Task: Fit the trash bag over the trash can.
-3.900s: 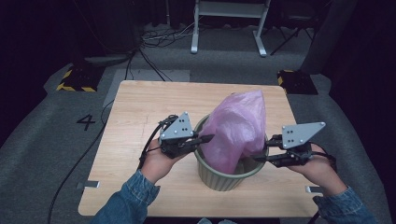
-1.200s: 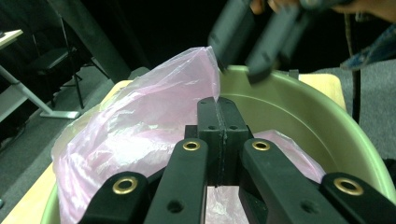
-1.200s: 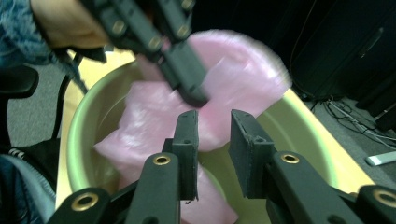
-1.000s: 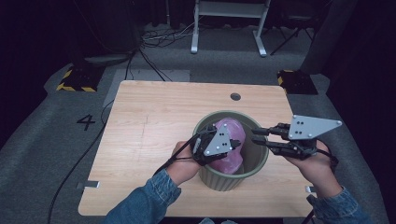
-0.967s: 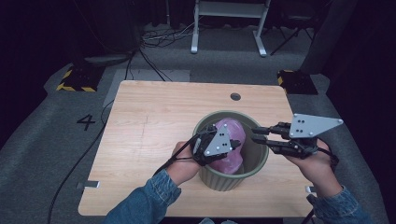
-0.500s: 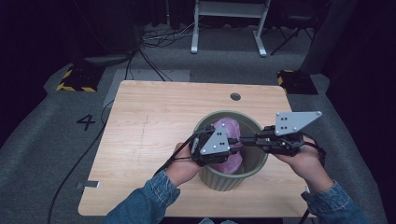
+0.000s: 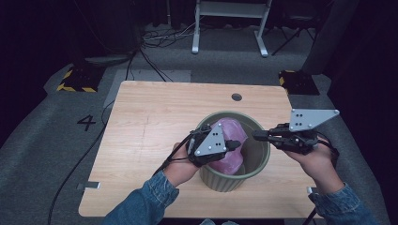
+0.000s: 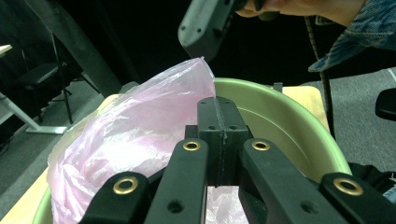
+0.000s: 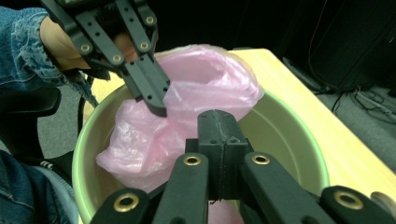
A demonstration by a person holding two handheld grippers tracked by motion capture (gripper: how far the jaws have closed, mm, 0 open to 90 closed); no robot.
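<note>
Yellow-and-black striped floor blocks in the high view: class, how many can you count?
2: one yellow-and-black striped floor block lies beyond the wooden table's far left corner, the other beyond its far right corner. More may be hidden in darkness.

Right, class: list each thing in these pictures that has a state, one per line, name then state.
Crumpled pink plastic bag: bunched inside the bin, not spread over its rim.
Round green ribbed bin: upright on the table.
Left tongs: shut, tips at the bag.
Right tongs: shut, tips over the bin's rim.
</note>
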